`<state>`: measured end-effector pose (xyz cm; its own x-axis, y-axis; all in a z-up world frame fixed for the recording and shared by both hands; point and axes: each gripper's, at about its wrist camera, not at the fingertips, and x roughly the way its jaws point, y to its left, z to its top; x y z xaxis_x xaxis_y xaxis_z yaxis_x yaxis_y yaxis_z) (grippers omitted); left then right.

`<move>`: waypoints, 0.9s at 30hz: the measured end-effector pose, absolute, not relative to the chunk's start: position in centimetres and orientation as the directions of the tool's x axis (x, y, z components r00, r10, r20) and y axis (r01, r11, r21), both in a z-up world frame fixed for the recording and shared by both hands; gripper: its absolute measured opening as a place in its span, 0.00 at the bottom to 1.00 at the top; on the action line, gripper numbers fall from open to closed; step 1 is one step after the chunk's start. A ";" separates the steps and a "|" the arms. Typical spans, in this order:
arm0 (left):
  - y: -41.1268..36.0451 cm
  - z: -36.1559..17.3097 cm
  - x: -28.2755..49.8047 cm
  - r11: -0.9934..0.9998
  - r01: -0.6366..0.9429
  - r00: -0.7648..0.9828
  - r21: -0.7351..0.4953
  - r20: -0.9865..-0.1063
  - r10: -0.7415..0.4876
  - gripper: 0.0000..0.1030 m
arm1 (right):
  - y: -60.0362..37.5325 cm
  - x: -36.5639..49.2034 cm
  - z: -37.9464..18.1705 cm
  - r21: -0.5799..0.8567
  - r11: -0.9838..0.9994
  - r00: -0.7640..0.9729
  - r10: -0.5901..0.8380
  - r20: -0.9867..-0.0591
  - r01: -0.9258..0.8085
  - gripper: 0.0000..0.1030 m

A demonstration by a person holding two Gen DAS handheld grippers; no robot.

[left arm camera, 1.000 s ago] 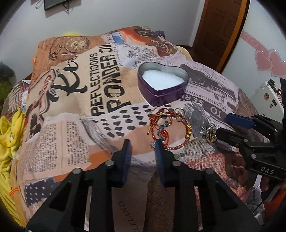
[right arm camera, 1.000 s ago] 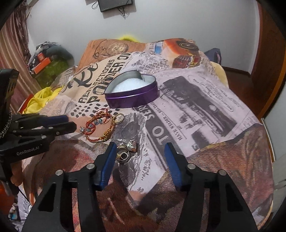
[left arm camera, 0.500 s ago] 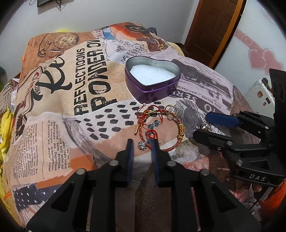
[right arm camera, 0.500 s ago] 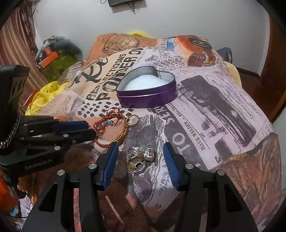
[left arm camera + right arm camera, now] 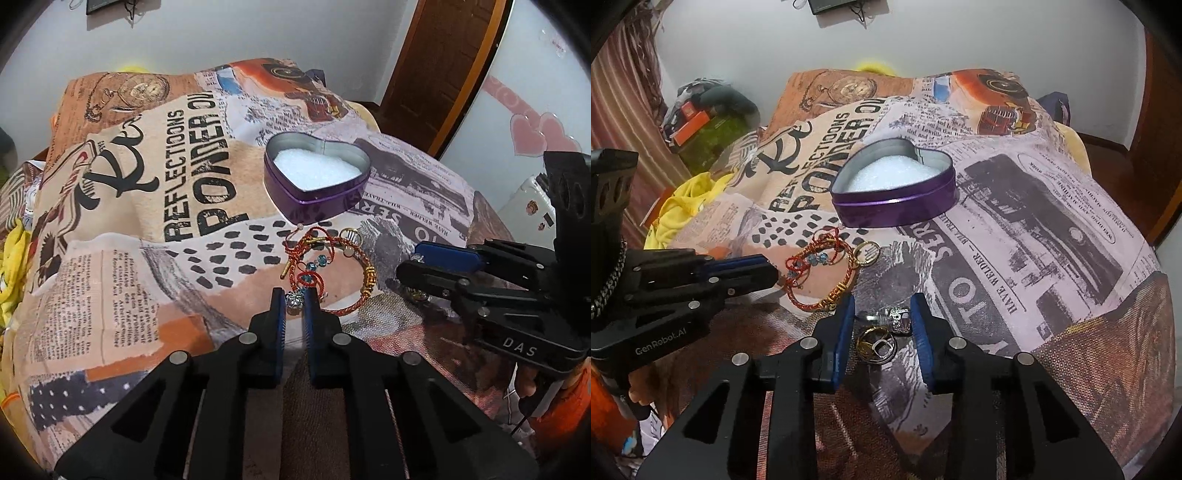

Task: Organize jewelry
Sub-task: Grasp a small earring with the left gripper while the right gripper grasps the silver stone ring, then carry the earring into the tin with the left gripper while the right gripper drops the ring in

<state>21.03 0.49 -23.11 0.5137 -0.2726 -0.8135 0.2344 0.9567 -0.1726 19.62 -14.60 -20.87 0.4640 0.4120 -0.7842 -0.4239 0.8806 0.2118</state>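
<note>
The left gripper has its jaws nearly closed around a small silver charm at the near end of the red-and-gold bracelet; whether the pads already pinch it I cannot tell. The right gripper stands about half open, holding nothing, its fingers either side of a cluster of rings.

The bracelet lies just in front of the purple heart-shaped tin, which sits open with white padding inside. A loose gold ring rests between bracelet and tin.

To do this step well, I judge the left jaws should close fully on the charm before lifting, since the bracelet's cords and beads may snag. The rings look small and slippery; pressing lightly into the soft cloth should help.

The surface is a bed under a newspaper-print blanket. A wooden door stands beyond the tin.
</note>
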 end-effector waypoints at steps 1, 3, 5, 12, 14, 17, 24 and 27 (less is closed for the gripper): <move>0.6 -22.8 20.9 0.958 0.230 0.519 -0.172 -0.810 -0.271 0.08 | -14.6 19.6 -20.6 0.211 0.881 0.469 0.413 -0.780 -0.424 0.28; 0.9 -22.4 20.8 0.959 0.225 0.529 -0.171 -0.805 -0.267 0.08 | -14.7 19.5 -20.1 0.208 0.882 0.481 0.414 -0.773 -0.424 0.28; 1.1 -21.9 20.6 0.961 0.218 0.542 -0.171 -0.797 -0.265 0.08 | -14.7 19.4 -19.6 0.207 0.883 0.491 0.414 -0.767 -0.422 0.27; 1.6 -19.3 19.9 0.964 0.214 0.598 -0.159 -0.759 -0.258 0.08 | -14.9 19.0 -17.6 0.196 0.889 0.536 0.412 -0.737 -0.413 0.27; 1.7 -18.5 19.8 0.964 0.215 0.613 -0.154 -0.748 -0.256 0.08 | -14.9 18.9 -17.0 0.192 0.890 0.549 0.412 -0.728 -0.413 0.27; 1.7 -17.5 19.5 0.964 0.216 0.632 -0.152 -0.731 -0.257 0.08 | -14.9 18.6 -16.3 0.184 0.893 0.567 0.409 -0.715 -0.412 0.27; 1.2 -15.3 19.7 0.965 0.226 0.674 -0.131 -0.694 -0.252 0.08 | -15.2 18.9 -14.6 0.166 0.900 0.613 0.401 -0.681 -0.404 0.27; 1.0 -14.7 20.1 0.965 0.231 0.687 -0.126 -0.681 -0.254 0.08 | -15.4 19.2 -14.1 0.160 0.902 0.629 0.398 -0.668 -0.401 0.27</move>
<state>20.12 0.98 -14.66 0.6871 -0.2537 -0.6808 0.2313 0.9647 -0.1260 19.19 -15.39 -14.08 0.6291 0.3981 -0.6677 -0.4012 0.9020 0.1597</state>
